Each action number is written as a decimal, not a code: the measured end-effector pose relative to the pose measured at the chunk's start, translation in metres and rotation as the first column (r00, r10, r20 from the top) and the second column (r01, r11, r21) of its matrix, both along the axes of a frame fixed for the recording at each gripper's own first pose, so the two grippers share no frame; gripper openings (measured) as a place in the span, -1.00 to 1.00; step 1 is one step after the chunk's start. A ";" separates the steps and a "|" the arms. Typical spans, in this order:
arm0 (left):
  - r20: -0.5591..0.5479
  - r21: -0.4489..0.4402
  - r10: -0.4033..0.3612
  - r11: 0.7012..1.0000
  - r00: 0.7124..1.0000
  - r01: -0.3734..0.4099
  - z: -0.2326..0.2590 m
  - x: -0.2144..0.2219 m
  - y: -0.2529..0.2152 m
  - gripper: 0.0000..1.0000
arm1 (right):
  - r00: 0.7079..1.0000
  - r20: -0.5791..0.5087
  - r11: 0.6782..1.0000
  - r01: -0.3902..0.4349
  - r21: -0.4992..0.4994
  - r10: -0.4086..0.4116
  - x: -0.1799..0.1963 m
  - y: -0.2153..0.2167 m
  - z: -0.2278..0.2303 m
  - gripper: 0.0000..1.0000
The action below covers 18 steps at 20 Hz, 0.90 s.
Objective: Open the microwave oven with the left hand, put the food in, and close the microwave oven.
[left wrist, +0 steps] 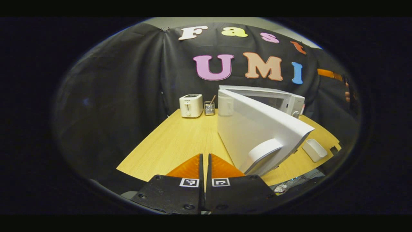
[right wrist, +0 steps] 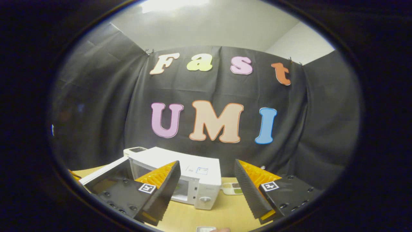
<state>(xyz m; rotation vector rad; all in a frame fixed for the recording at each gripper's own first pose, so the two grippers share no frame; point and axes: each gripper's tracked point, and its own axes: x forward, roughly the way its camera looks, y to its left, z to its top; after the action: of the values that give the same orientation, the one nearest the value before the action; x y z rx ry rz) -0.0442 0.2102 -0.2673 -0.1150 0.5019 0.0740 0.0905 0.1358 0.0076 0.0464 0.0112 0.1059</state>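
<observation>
Left gripper (left wrist: 204,167): fingers pressed together, nothing between them, hanging low over the pale wooden tabletop (left wrist: 173,145). The white box-shaped microwave oven (left wrist: 283,100) sits ahead and to its right, with its white slab door (left wrist: 254,129) swung wide open toward the camera; the rounded white door handle (left wrist: 262,153) is just beside the fingers, on their right.

Right gripper (right wrist: 206,187): fingers spread wide, empty, raised above the table, with the microwave seen between them, cavity open.

Food: a small white rectangular container (left wrist: 313,149) lies on the table beyond the door's edge, well right of the left gripper; contents cannot be made out. In the right gripper view a pale tray with coloured sections (right wrist: 232,188) lies beside the oven; which is the food, cannot tell.

Risks, as judged:
- The open door stands between the left gripper and the container; a reach across could knock the door or nudge the oven.
- The right gripper sits high and may misjudge its descent.
- Closing before the food is fully inside would jam the door.

Far left of the left gripper: a white toaster (left wrist: 191,105) and a small wire holder (left wrist: 209,108), clear of the work.
</observation>
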 end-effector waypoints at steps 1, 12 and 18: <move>-0.002 0.001 -0.011 1.000 1.000 0.011 -0.002 0.003 -0.005 -0.99 | 1.000 0.003 1.000 0.005 0.016 -0.005 -0.002 -0.004 0.005 0.93; 0.015 0.014 -0.137 0.990 0.990 0.137 -0.001 0.037 -0.067 -0.99 | 0.996 -0.023 0.994 0.093 0.056 -0.092 -0.003 -0.052 0.005 0.93; 0.045 0.035 -0.228 0.973 0.973 0.226 0.011 0.067 -0.112 -0.99 | 0.996 -0.020 0.996 0.084 0.016 -0.084 -0.003 -0.062 0.003 0.93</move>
<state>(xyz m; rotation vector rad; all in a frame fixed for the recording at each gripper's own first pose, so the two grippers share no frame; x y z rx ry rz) 0.0225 0.0984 -0.2565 -0.0298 0.4618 -0.1451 0.0880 0.0738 0.0103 0.0647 0.0272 0.0217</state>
